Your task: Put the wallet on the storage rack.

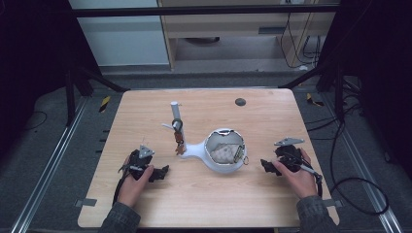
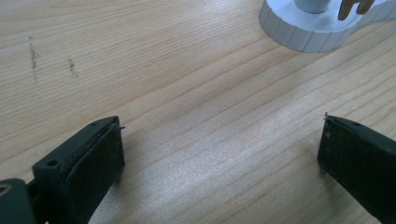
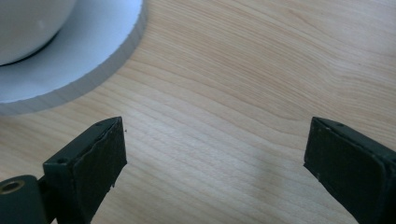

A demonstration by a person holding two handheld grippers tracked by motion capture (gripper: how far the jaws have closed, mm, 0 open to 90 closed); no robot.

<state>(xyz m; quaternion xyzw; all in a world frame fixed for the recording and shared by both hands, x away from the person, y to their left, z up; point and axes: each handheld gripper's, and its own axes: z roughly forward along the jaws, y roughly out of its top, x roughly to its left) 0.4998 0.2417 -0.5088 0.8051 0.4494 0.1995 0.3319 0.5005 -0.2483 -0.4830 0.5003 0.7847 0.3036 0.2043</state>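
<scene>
We record a square surface [image 1: 145, 104] of pale wood with fine straight grain, matt, its corners rounded, standing on grey carpeted floor [image 1: 43, 104] between 2 metal rails [image 1: 53, 160]. Behind it stand a light wooden cabinet [image 1: 228, 29] and black frame struts [image 1: 92, 75]; loose cables [image 1: 350, 160] trail at the far right.

At the left, the left claw [image 1: 163, 171] rests low on the surface in the person's left hand [image 1: 132, 184]. In the left gripper view its 2 black, flat, rough-faced pads stand wide apart over bare wood: released, grasping nothing.

Near the middle stands a white upright post [image 1: 175, 115] on a round ribbed base [image 2: 303, 35], with a bunch of keys [image 1: 178, 141] hanging against it. A curved white neck joins this base to a white round bowl [image 1: 224, 151], smooth and glossy, holding a crumpled pale item we cannot identify. A small dark disc [image 1: 240, 102] lies well apart, toward the far edge.

At the right, the right claw [image 1: 266, 166], in the right hand [image 1: 299, 177], lies near the bowl without touching it. The right gripper view shows its pads spread over bare wood just beside the bowl's flat white foot [image 3: 93, 51]: released, empty.
</scene>
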